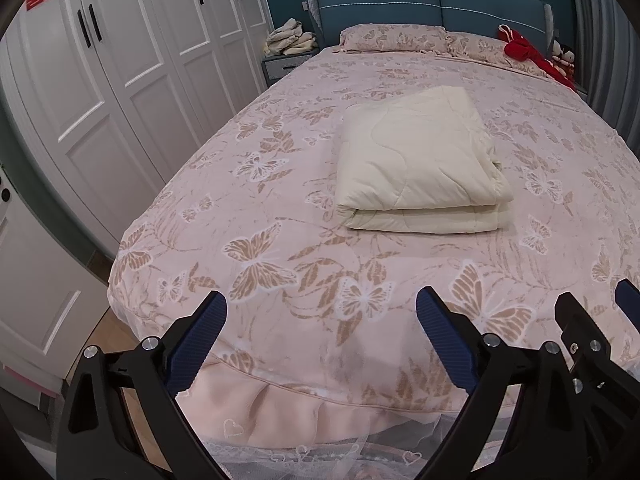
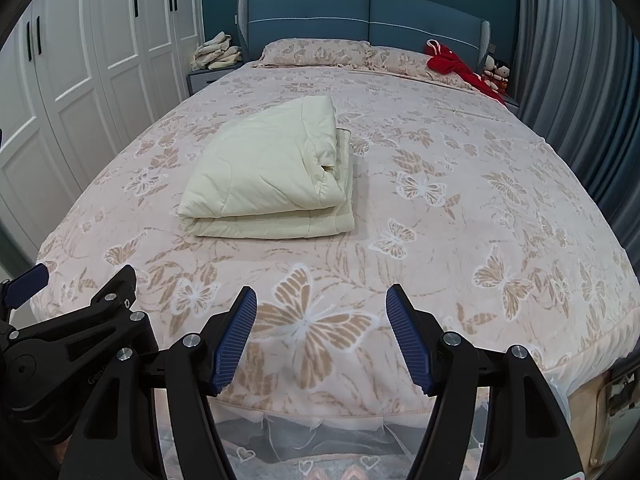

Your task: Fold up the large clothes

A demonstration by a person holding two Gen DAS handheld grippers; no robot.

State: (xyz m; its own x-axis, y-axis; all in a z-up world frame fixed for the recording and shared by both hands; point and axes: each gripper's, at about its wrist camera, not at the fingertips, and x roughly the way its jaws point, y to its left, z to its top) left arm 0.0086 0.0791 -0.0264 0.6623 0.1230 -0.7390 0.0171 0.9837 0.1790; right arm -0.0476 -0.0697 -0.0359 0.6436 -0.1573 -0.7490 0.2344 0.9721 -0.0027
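Evidently folding looks finished: the quilt (image 2: pixel 272 176) lies as a layered bundle mid-bed (image 2: pixel 480 240), well apart from both tongs. Left tongs (image 1: pixel 320 344) and right tongs (image 2: pixel 320 336) hang spread and empty at the foot; any next move means reaching forward.

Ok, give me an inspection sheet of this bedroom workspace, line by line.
Surface: bed with butterfly-print cover, smooth.
Job's things: cream quilt, folded into a stack, lying left of centre.
Clutter: red garment and dolls by the pillows; cloth pile on the nightstand.
Grippers: left gripper and right gripper open, empty, at the foot edge.
Cables: nothing seen.
Surroundings: white wardrobe, blue headboard, grey curtain.
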